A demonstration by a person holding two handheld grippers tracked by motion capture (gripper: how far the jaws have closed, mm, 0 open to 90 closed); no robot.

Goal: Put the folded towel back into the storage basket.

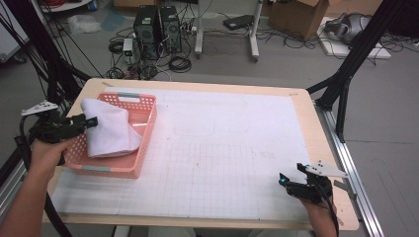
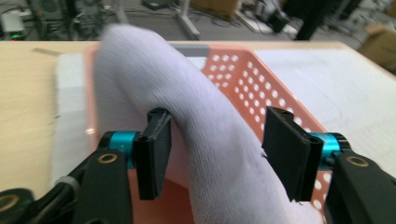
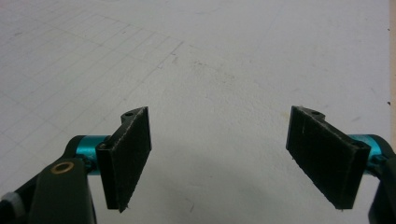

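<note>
Loosely, white cloth (image 2: 187, 116) lies between parted left fingers (image 2: 154, 158).

Overhead forward-down; gripper cameras close, table-level

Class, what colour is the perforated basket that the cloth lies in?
The basket is salmon pink with grey handle strips; the high view shows it best.

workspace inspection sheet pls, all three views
surface: table under a white grid sheet, bare apart from the basket
job's things: white cloth draped in and over the pink basket
clutter: nothing seen on the table
grippers: left gripper open, cloth between its jaws, not pinched; right gripper open over the sheet
cables: a cable trails from each gripper; loose cables on the floor
surroundings: computer towers, cardboard box, black frame legs
</note>
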